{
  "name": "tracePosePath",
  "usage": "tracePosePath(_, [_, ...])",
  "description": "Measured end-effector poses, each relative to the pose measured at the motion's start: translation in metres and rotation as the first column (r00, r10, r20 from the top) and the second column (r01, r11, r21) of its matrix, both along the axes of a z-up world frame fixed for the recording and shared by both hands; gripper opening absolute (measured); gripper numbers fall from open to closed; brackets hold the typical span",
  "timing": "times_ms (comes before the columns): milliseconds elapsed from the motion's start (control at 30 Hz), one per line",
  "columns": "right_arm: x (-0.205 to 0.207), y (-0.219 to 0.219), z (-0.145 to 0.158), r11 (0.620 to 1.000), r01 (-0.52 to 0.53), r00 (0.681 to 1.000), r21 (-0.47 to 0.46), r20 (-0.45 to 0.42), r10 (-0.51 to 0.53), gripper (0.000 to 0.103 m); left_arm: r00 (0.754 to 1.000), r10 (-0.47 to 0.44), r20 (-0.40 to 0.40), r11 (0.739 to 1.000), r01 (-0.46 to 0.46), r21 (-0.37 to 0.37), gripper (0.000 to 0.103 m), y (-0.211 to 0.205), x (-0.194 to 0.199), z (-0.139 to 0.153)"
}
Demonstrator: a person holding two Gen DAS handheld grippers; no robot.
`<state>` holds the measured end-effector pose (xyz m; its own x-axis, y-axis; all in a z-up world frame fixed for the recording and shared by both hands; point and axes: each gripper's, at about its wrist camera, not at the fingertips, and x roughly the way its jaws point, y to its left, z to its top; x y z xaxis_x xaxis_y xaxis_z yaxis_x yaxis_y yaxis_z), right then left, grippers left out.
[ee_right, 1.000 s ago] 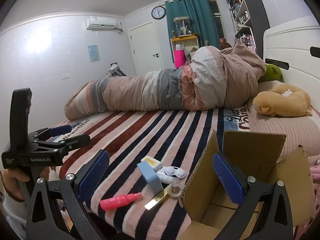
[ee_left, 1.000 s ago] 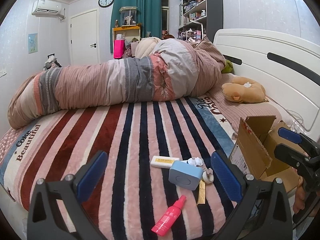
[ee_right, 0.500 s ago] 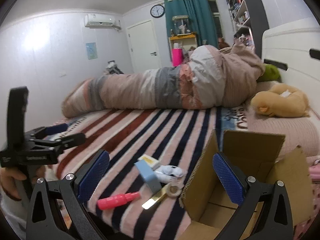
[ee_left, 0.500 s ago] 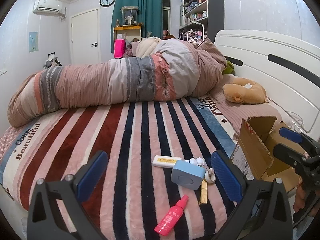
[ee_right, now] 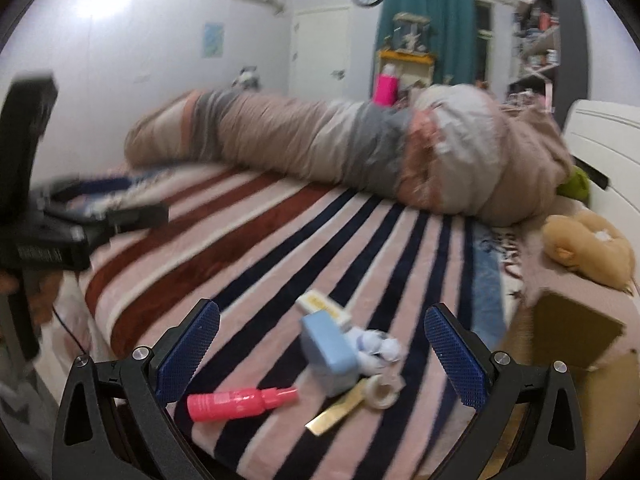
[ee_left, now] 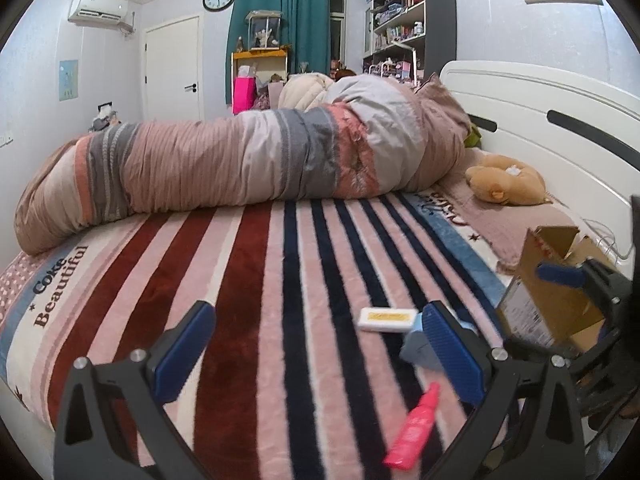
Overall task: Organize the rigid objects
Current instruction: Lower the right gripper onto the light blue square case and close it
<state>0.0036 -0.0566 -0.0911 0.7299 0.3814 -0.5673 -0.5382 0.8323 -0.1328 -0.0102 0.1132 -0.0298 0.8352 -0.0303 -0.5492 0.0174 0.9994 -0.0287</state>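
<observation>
Small objects lie on the striped blanket: a pink spray bottle [ee_right: 240, 402], a light-blue box [ee_right: 330, 354], a white-and-yellow case [ee_right: 326, 306], a white earbud case [ee_right: 378, 344], a tape roll [ee_right: 382, 390] and a gold strip [ee_right: 338, 412]. My right gripper [ee_right: 320, 356] hangs open above them with nothing between its fingers. An open cardboard box [ee_right: 576, 336] sits at the right. In the left wrist view my left gripper [ee_left: 318, 354] is open and empty, with the pink bottle [ee_left: 412, 430], the white case [ee_left: 386, 319] and the blue box [ee_left: 416, 350] low right; its right finger partly hides the blue box.
A rolled quilt [ee_left: 248, 164] lies across the far side of the bed. A tan plush toy [ee_left: 506, 180] rests by the white headboard [ee_left: 540, 120]. The cardboard box [ee_left: 556, 300] stands at the bed's right edge. A wide stretch of striped blanket [ee_left: 240, 280] lies to the left.
My right gripper has swung left from over the cardboard box to above the pile of small objects. My left gripper has shifted left, so the objects now sit at its right.
</observation>
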Motion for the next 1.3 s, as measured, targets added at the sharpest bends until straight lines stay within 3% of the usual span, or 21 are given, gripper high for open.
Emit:
tracePosePath(67, [0.012, 0.016, -0.022, 0.997, -0.031, 0.997, -0.065, -0.068, 0.027, 0.090, 1.000, 0.013, -0.009, 1.000, -0.013, 0.010, 0.103, 0.008, 0.001, -0.008])
tracePosePath(200, [0.037, 0.031, -0.057, 0.987, -0.024, 0.990, -0.159, -0.142, 0.001, 0.088, 0.999, 0.013, -0.033, 1.000, -0.014, -0.023, 0.103, 0.023, 0.003, -0.027])
tracePosePath(267, [0.049, 0.033, -0.069, 0.980, 0.003, 0.987, -0.198, -0.159, -0.035, 0.079, 0.999, 0.012, -0.048, 0.999, -0.014, -0.040, 0.103, 0.029, 0.005, -0.035])
tracePosePath(367, [0.057, 0.033, -0.075, 0.970, 0.031, 0.988, -0.242, -0.141, -0.067, 0.079, 0.998, 0.012, -0.062, 0.999, -0.016, -0.051, 0.103, 0.033, 0.007, -0.045])
tracePosePath(533, [0.070, 0.026, -0.075, 0.962, 0.100, 0.983, -0.255, -0.122, -0.135, 0.078, 0.998, 0.017, -0.065, 0.998, -0.021, -0.067, 0.103, 0.036, 0.007, -0.053])
tracePosePath(633, [0.082, 0.024, -0.082, 0.962, 0.086, 0.975, -0.257, -0.177, -0.135, 0.078, 0.998, 0.013, -0.064, 0.997, -0.017, -0.071, 0.103, 0.035, 0.006, -0.054])
tracePosePath(833, [0.068, 0.033, -0.079, 0.987, -0.025, 0.965, -0.159, -0.261, -0.018, 0.073, 0.998, 0.013, -0.066, 0.997, -0.018, -0.072, 0.103, 0.035, 0.005, -0.054])
tracePosePath(933, [0.062, 0.046, -0.080, 0.990, -0.108, 0.945, -0.094, -0.320, 0.072, 0.072, 0.998, 0.011, -0.066, 0.997, -0.015, -0.072, 0.103, 0.034, 0.004, -0.054])
tracePosePath(1100, [0.061, 0.059, -0.095, 0.981, -0.121, 0.941, -0.149, -0.331, 0.066, 0.075, 0.997, 0.017, -0.075, 0.997, -0.022, -0.069, 0.103, 0.034, 0.002, -0.055])
tracePosePath(1167, [0.067, 0.059, -0.100, 0.979, -0.120, 0.937, -0.166, -0.343, 0.056, 0.094, 0.997, 0.021, -0.077, 0.997, -0.027, -0.070, 0.103, 0.036, 0.000, -0.056])
tracePosePath(1300, [0.077, 0.056, -0.104, 0.971, -0.148, 0.934, -0.187, -0.348, 0.075, 0.098, 0.997, 0.025, -0.079, 0.997, -0.031, -0.076, 0.103, 0.039, -0.002, -0.058])
